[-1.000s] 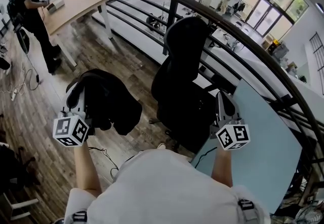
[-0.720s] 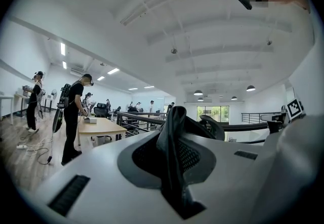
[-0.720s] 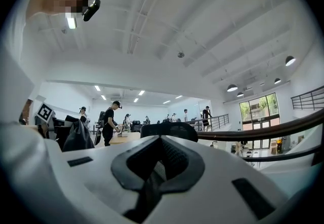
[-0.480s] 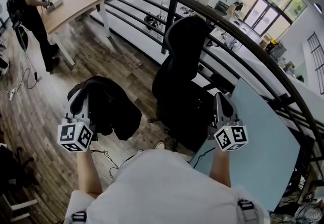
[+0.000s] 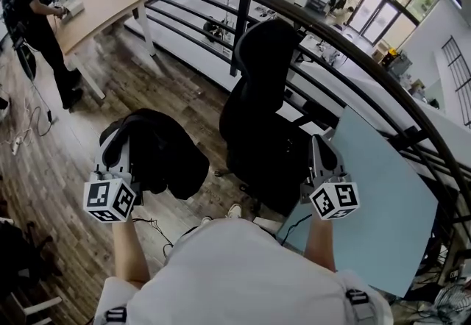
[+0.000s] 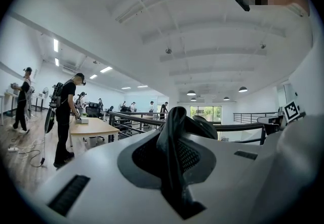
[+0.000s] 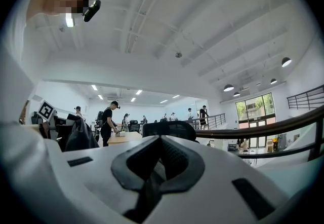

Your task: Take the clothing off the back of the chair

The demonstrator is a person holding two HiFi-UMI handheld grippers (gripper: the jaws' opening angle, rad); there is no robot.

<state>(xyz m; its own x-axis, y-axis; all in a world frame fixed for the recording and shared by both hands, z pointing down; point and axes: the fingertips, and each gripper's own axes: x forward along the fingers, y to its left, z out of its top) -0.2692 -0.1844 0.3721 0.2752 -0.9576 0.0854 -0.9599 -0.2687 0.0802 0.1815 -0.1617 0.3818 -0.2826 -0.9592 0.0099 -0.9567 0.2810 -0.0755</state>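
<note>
Wooden floor (image 5: 59, 162) below; my left tool (image 5: 120, 141) clamps the limp black fabric jacket (image 5: 169, 162), right tool (image 5: 322, 143) closed empty beside the black mesh office chair (image 5: 257, 88).

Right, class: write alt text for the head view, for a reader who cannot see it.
The left gripper holds a black garment, off and left of the black chair. The right gripper, shut and empty, hovers by a pale blue table.

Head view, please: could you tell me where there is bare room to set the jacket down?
The blue table, between the chair and the railing, is bare. The wood floor between the desk and the chair is open too. It is more crowded close in, where cables lie on the floor by the jacket.
</note>
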